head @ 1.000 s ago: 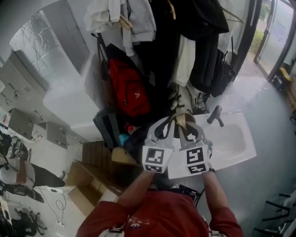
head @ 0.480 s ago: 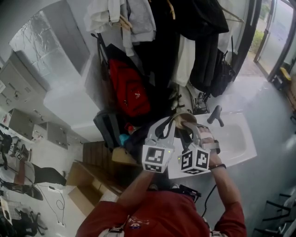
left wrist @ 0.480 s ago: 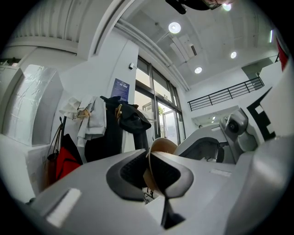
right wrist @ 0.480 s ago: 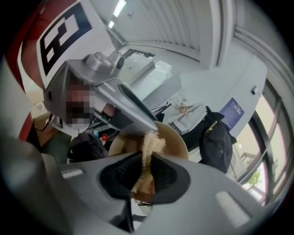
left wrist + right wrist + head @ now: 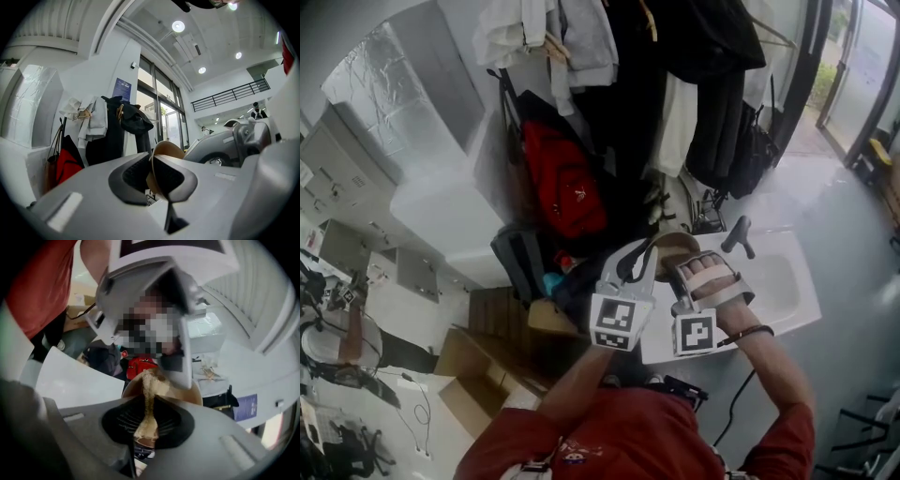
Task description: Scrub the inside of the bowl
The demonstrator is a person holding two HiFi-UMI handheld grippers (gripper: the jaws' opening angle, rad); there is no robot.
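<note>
Clothes rack (image 5: 675,56): the biggest item. Dark and pale garments hang well beyond the tips of both grippers, past the bowl.
White sink (image 5: 792,281): lies under and to the right of the right gripper. Its dark faucet (image 5: 737,234) stands just beyond that gripper, on its right.
Cardboard boxes (image 5: 478,370): on the floor, below and to the left of the left gripper.
Red backpack (image 5: 567,183): hangs ahead of the left gripper and to its left, under the garments.
Left gripper (image 5: 649,248) (image 5: 151,173): points about level. Its jaws are pinched on the bowl's rim, with one dark pad inside the wall and one outside.
Right gripper (image 5: 680,261) (image 5: 147,420): just right of the left gripper and angled downward, with the person's right hand (image 5: 712,279) wrapped over its handle. Its jaws are clamped on the scrub pad.
Bowl (image 5: 675,244) (image 5: 166,152) (image 5: 194,392): tan and round. It is held in the air at the tip of the left gripper, tipped on edge, with its opening facing the right gripper. It sits directly ahead of the right gripper's jaws.
Scrub pad (image 5: 149,399): a tan, fibrous strip seen edge-on between the right gripper's pads. Its free end reaches past the fingertips into the bowl's opening. Whether it touches the inner wall cannot be told.
</note>
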